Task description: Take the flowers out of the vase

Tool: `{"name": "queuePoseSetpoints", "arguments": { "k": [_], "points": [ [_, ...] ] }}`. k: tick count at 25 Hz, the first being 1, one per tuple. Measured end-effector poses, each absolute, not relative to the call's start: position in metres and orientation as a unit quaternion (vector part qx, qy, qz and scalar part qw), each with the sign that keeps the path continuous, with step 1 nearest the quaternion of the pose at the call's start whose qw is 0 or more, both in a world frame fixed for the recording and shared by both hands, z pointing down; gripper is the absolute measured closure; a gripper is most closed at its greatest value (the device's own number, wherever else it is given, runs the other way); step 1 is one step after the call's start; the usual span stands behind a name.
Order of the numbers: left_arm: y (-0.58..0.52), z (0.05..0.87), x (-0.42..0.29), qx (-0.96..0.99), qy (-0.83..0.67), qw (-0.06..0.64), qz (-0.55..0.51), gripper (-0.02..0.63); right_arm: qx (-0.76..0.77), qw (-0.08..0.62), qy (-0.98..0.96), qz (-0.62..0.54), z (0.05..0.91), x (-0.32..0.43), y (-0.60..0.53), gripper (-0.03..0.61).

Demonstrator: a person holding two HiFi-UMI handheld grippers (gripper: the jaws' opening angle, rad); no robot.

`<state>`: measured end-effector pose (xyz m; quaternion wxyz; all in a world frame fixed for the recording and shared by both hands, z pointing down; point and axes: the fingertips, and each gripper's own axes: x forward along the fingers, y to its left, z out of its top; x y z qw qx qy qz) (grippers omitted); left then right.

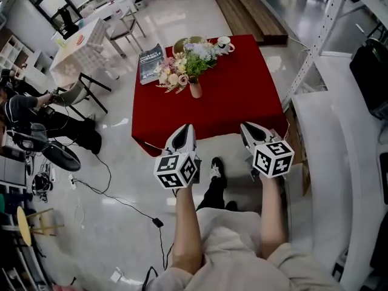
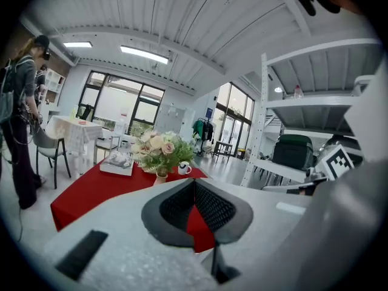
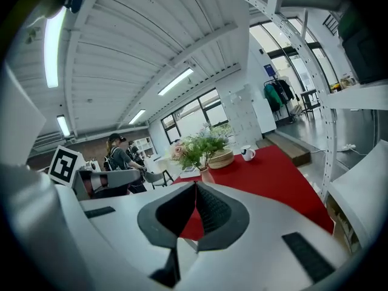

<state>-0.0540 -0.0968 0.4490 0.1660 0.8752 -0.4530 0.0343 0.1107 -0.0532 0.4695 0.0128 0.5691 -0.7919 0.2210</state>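
Note:
A bunch of pink, cream and green flowers [image 1: 188, 59] stands in a small tan vase [image 1: 195, 90] near the middle of a red-clothed table [image 1: 242, 102]. Both grippers hang in front of the table's near edge, well short of the vase. My left gripper [image 1: 183, 129] points at the table with its jaws closed together and nothing between them. The right gripper [image 1: 247, 128] is beside it, likewise shut and empty. In the left gripper view the flowers [image 2: 159, 147] show beyond the gripper [image 2: 194, 182]. In the right gripper view the flowers [image 3: 197, 147] and vase [image 3: 207, 174] lie ahead of the gripper [image 3: 195, 185].
On the table behind the vase are a book [image 1: 150, 62], a woven basket [image 1: 180, 43] and a white cup [image 1: 225, 42]. A white shelving rack [image 1: 339, 35] runs along the right. At the left are a white table [image 1: 82, 44], chairs, a seated person [image 1: 24, 111] and floor cables.

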Motion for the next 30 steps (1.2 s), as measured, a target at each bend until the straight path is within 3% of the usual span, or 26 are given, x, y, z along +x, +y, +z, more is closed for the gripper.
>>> {"name": "queuePoseSetpoints", "arguments": {
  "k": [6, 16, 30],
  "points": [
    [-0.143, 0.478, -0.062, 0.863, -0.472, 0.180, 0.020, 0.604, 0.604, 0.035, -0.758, 0.243, 0.523, 0.165, -0.078, 0.571],
    [-0.214, 0.552, -0.041, 0.859, -0.463, 0.185, 0.114, 0.604, 0.563, 0.036, -0.789, 0.243, 0.533, 0.133, -0.179, 0.571],
    [-0.287, 0.554, -0.031, 0.857, -0.462, 0.177, 0.142, 0.604, 0.499, 0.101, -0.830, 0.228, 0.538, 0.088, -0.294, 0.569]
  ]
}}
